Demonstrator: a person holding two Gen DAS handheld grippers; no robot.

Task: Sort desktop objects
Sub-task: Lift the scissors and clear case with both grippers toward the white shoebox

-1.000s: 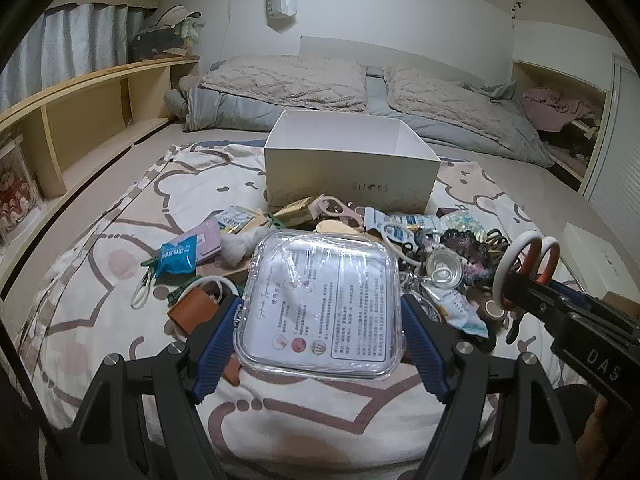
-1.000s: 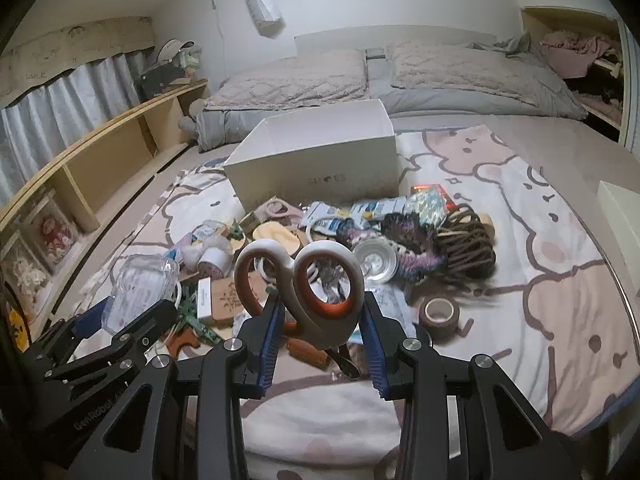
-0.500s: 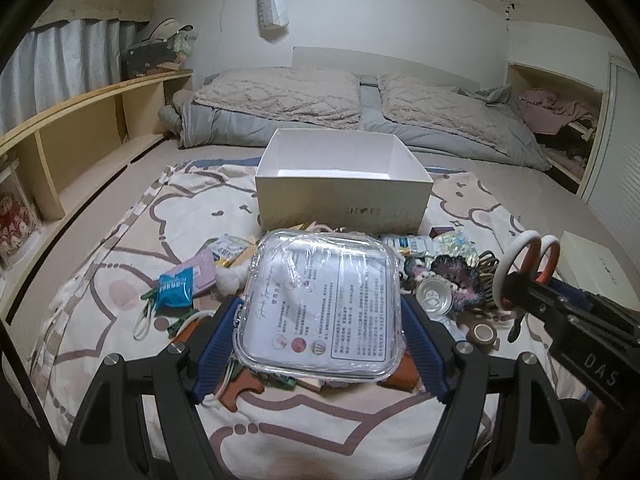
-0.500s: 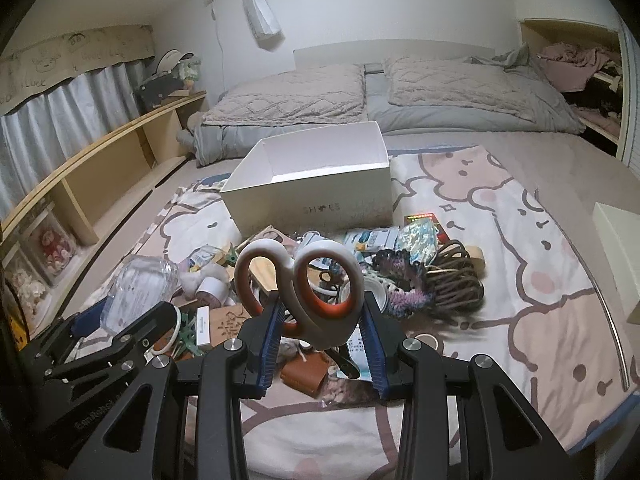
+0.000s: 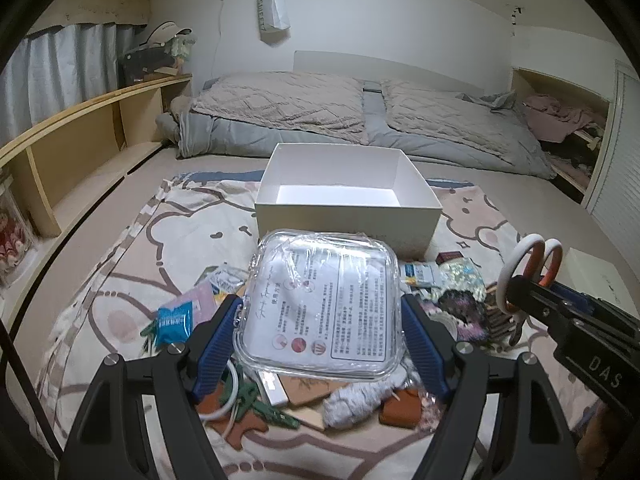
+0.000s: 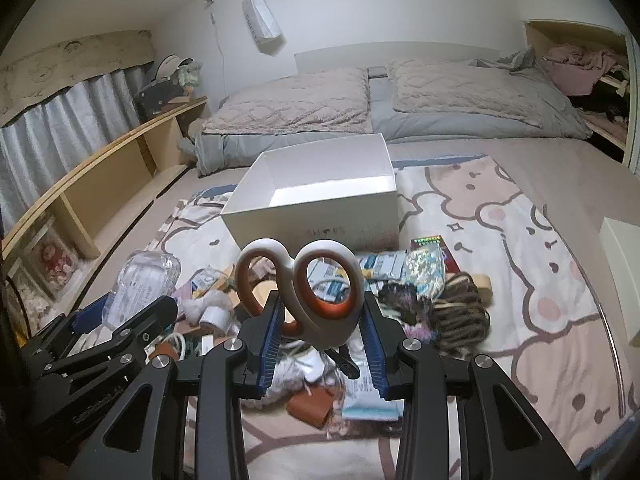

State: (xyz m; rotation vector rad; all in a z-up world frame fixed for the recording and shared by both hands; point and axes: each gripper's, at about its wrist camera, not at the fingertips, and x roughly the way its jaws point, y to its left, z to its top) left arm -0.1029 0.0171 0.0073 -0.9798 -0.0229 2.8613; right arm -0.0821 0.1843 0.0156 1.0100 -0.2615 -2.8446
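Left tool point(image 5: 320, 332) clamped the clear case point(image 5: 322, 308); right tool point(image 6: 320, 336) gripped scissors point(image 6: 304, 284). Both above clutter, short of the empty box point(image 5: 344, 216). Advice: clear its rim, lower, then release.

The left hand-held gripper point(image 5: 322, 334), black-framed with blue ribbed pads point(image 5: 218, 340), is seen at the bottom centre of the left wrist frame, its jaws spread wide and closed against the two sides of a clear square plastic container point(image 5: 324, 306), which is held raised and tilted. The right hand-held gripper point(image 6: 320, 340), of the same black and blue build, is seen at the lower centre of the right wrist frame, its jaws pressed on the white and orange handles of a pair of scissors point(image 6: 308, 288), held upright with the loops uppermost. In the left wrist view the right hand-held gripper is seen at the right edge, level with the left one.
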